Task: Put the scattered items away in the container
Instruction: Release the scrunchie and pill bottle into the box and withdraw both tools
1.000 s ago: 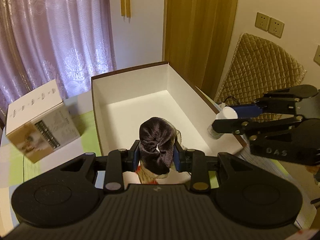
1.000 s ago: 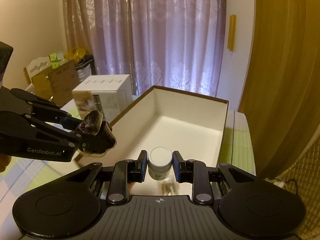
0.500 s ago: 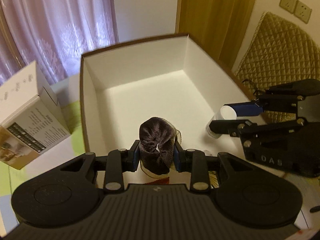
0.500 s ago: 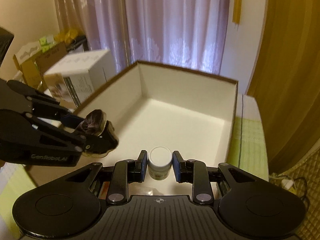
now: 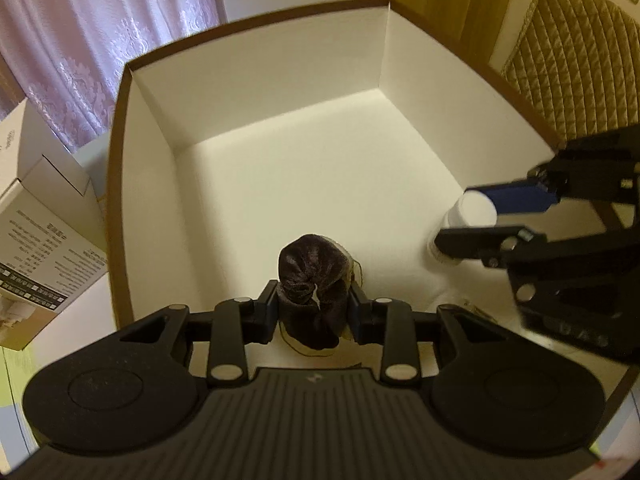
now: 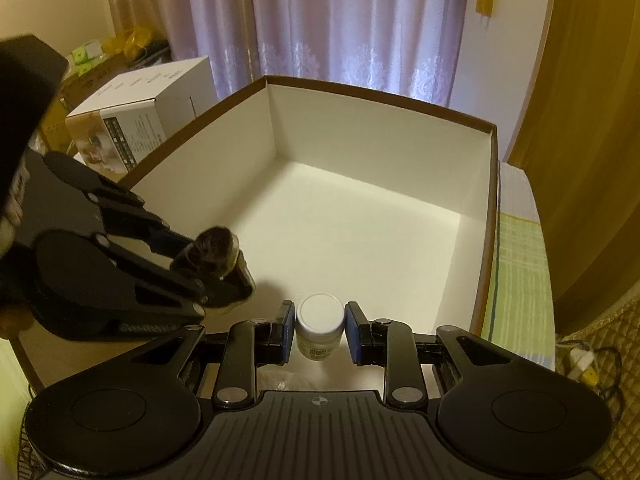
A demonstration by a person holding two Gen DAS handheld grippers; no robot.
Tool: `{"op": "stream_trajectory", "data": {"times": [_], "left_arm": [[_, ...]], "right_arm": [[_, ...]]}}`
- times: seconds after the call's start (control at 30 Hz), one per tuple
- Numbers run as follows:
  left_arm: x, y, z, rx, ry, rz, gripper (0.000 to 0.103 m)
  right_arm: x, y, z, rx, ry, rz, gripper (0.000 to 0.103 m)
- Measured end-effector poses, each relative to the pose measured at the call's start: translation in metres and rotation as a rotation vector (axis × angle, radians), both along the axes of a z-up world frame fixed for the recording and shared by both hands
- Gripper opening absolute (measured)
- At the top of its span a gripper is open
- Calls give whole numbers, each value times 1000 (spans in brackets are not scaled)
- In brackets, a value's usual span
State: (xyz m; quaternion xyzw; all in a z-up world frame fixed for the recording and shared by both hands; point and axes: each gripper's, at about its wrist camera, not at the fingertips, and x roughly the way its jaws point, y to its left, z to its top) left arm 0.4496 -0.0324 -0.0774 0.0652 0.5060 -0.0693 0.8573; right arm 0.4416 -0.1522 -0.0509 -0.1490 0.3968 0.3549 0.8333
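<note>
Both grippers are hanging over the open box [image 5: 124,184], the left gripper [image 5: 313,306] clamping a dark velvet scrunchie [image 5: 314,280], the right gripper [image 6: 320,330] gripping a small white-lidded jar [image 6: 320,326], seemingly ready for dropping inside.

We have brought both tongs forward and down over the box [image 5: 120,184]: the left tongs [image 5: 314,306] with the dark scrunchie [image 5: 314,280] and the right tongs [image 6: 320,330] with the white jar [image 6: 320,324] now hang inside its walls.
</note>
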Motion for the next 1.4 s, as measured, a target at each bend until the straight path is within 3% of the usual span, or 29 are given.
{"op": "stream_trajectory", "data": {"times": [0.2, 0.27, 0.37, 1.0, 1.33, 1.4], "left_arm": [[-2, -5, -2, 27, -5, -17, 40], [-3, -6, 0, 37, -14, -23, 49], [-4, -7, 3, 41, -26, -28, 53], [-6, -11, 17, 92, -59, -38, 54], [-14, -7, 24, 105, -69, -31, 55], [-18, -7, 27, 107, -76, -31, 60]], "right_arm": [[1, 2, -1, -7, -2, 7, 24], [2, 3, -1, -7, 0, 6, 24], [2, 4, -1, -9, -2, 7, 24], [0, 8, -2, -14, -6, 20, 26], [-16, 1, 13, 18, -36, 31, 60], [-20, -3, 18, 32, -41, 28, 61]]}}
